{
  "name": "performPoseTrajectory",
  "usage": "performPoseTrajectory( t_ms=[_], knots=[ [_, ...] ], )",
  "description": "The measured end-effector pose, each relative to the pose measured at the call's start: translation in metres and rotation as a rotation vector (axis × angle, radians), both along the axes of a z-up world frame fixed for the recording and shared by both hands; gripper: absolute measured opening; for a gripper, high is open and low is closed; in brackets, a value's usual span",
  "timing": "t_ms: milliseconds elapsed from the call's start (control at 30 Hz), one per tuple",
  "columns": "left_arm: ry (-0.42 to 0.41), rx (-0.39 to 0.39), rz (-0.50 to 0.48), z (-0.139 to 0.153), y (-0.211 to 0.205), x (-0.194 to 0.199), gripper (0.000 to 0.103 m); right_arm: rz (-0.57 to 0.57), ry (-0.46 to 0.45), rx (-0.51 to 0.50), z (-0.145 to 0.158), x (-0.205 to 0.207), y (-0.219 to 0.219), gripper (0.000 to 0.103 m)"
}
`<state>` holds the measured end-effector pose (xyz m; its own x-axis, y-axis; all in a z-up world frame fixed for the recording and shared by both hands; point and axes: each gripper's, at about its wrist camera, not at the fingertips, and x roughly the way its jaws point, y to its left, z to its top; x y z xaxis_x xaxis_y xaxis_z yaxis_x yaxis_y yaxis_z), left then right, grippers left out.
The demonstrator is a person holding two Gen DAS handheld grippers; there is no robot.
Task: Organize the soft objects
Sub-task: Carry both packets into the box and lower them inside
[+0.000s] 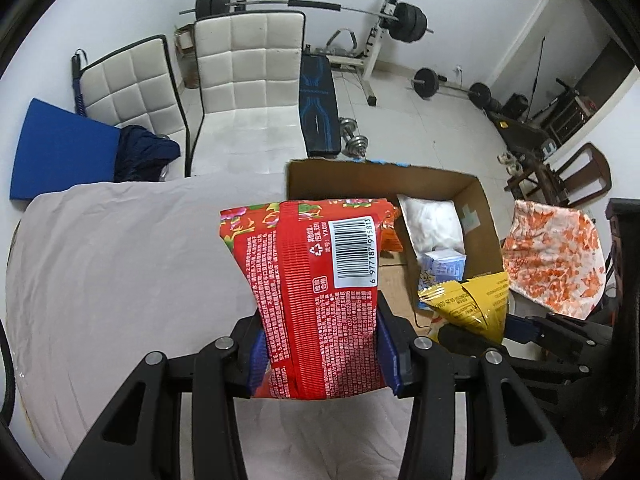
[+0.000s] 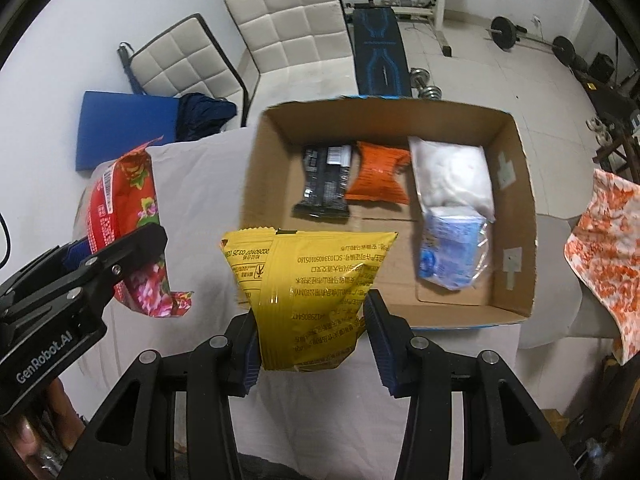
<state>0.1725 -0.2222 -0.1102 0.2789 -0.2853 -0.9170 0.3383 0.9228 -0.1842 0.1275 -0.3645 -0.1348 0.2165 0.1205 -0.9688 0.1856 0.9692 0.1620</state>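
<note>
My left gripper [image 1: 320, 344] is shut on a red flowered snack bag [image 1: 316, 280], held above the sheet just left of the cardboard box [image 1: 484, 216]. My right gripper [image 2: 310, 332] is shut on a yellow snack bag [image 2: 308, 288] at the box's near left corner. In the right wrist view the box [image 2: 524, 216] holds a black packet [image 2: 324, 182], an orange packet [image 2: 378, 176], a white pouch [image 2: 452, 172] and a blue-and-white pack [image 2: 450, 248]. The left gripper [image 2: 116, 264] with the red bag [image 2: 124, 200] shows at the left there.
A pale sheet [image 1: 120, 264] covers the table under the box. Two white padded chairs [image 1: 248, 76] and a blue mat [image 1: 60, 148] stand behind it. An orange-patterned cloth [image 1: 552, 256] hangs at the right. Weights and a bench [image 1: 318, 108] fill the floor beyond.
</note>
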Motion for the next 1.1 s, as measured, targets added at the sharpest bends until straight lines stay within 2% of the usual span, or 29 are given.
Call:
performPoseTrajectory(
  t_ms=[200, 533, 600, 900, 1100],
  knots=[
    [0.063, 0.029, -0.01, -0.032, -0.027, 0.014, 0.042, -0.007, 0.034, -0.004, -0.025, 0.005, -0.028, 0.048],
    [0.265, 0.077, -0.011, -0.116, -0.058, 0.042, 0.042, 0.019, 0.13, 0.005, -0.096, 0.031, -0.055, 0.048],
    [0.297, 0.086, -0.007, -0.131, -0.062, 0.046, 0.042, 0.025, 0.126, -0.011, -0.108, 0.036, -0.057, 0.049],
    [0.352, 0.143, -0.017, -0.165, -0.075, 0.054, 0.042, 0.021, 0.202, -0.011, -0.159, 0.054, -0.063, 0.049],
    [0.38, 0.176, -0.03, -0.178, -0.086, 0.055, 0.044, 0.013, 0.228, -0.003, -0.174, 0.058, -0.068, 0.052]
  ],
)
